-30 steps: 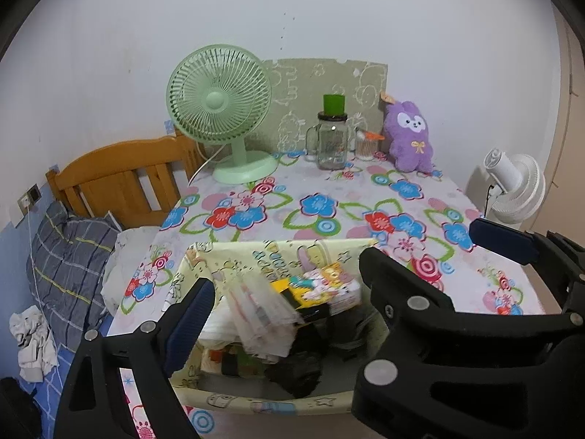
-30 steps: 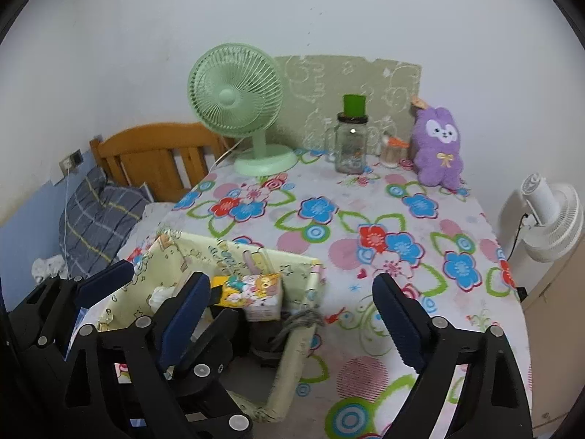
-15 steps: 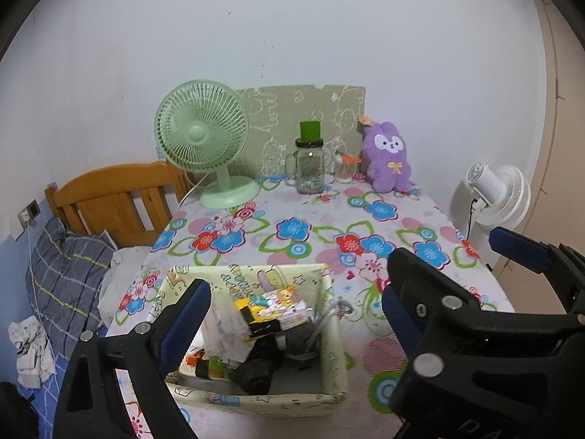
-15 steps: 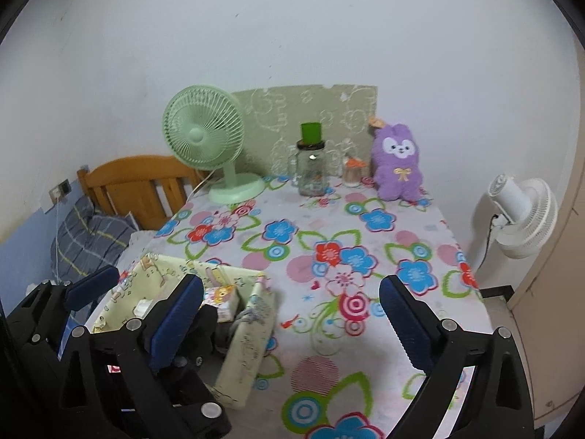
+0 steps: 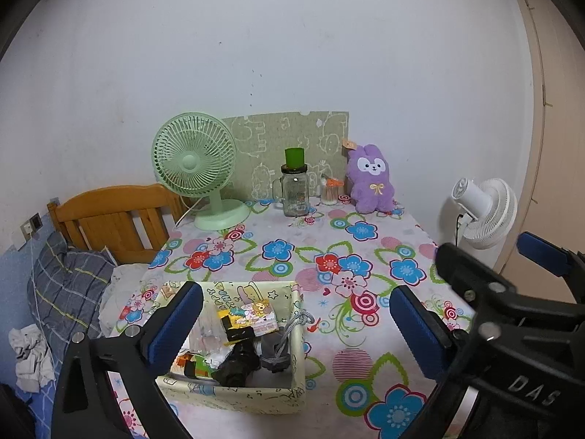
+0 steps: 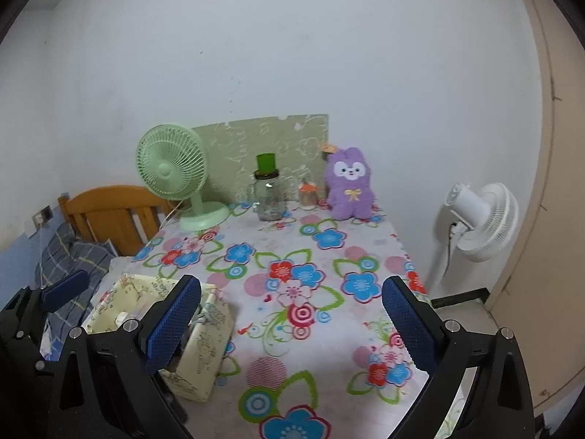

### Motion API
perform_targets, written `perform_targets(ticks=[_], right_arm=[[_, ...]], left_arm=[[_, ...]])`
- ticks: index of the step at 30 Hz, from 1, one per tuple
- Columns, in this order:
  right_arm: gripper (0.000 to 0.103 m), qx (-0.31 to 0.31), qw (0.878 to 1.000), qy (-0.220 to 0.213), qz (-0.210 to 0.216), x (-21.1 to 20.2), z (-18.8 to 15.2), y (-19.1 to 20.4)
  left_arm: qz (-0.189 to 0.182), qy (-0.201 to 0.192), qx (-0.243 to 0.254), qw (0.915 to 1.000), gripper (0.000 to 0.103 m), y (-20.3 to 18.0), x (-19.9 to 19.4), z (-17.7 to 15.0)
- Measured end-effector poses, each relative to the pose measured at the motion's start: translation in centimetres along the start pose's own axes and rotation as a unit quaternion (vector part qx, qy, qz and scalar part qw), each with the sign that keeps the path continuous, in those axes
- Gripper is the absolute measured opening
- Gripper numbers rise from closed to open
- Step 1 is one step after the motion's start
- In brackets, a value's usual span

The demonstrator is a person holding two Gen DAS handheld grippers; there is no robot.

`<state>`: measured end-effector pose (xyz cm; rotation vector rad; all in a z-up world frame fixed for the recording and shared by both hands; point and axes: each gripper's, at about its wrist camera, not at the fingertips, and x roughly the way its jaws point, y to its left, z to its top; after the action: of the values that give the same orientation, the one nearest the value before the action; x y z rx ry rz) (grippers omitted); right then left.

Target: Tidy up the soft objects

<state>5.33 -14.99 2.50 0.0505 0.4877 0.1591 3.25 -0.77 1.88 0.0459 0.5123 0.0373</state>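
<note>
Both grippers (image 5: 296, 323) (image 6: 292, 323) backed away from the bin (image 5: 234, 393), fingers spreading empty.

The left gripper (image 5: 292, 323) has its blue jaws wide apart with nothing between them; they have just been opening. Below sits a pale yellow cloth box (image 5: 234, 395) full of small things on the flowery tabletop (image 5: 292, 226). A purple plush bunny (image 5: 371, 179) sits far back, by the wall.
</note>
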Motion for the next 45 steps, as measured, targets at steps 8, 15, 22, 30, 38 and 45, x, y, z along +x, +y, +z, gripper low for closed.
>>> perform_targets(ticks=[8, 15, 22, 30, 38, 45], right_arm=[[0.101, 0.019, 1.000, -0.014, -0.018, -2.0, -0.5, -1.5], [0.101, 0.023, 0.999, -0.018, -0.021, -2.9, -0.9, -1.4], [0.101, 0.021, 0.999, -0.024, -0.020, -3.3, -0.9, -1.0], [0.103, 0.028, 0.999, -0.032, -0.021, -3.8, -0.8, -0.9], [0.103, 0.020, 0.999, -0.031, -0.022, -3.9, -0.7, -0.3], [0.103, 0.016, 0.999, -0.030, -0.030, -3.8, -0.7, -0.1]], left_arm=[[0.005, -0.015, -0.002, 0.9999, 0.103, 0.2, -1.6, -0.1], [0.009, -0.021, -0.006, 0.9997, 0.103, 0.9, -2.6, -0.5], [0.020, -0.019, -0.013, 0.9995, 0.103, 1.8, -2.9, -0.4], [0.028, -0.028, -0.029, 0.9988, 0.103, 2.9, -3.4, -0.5], [0.028, -0.025, -0.037, 0.9986, 0.103, 3.6, -3.3, -0.8], [0.028, -0.026, -0.040, 0.9985, 0.103, 3.8, -3.3, -0.9]])
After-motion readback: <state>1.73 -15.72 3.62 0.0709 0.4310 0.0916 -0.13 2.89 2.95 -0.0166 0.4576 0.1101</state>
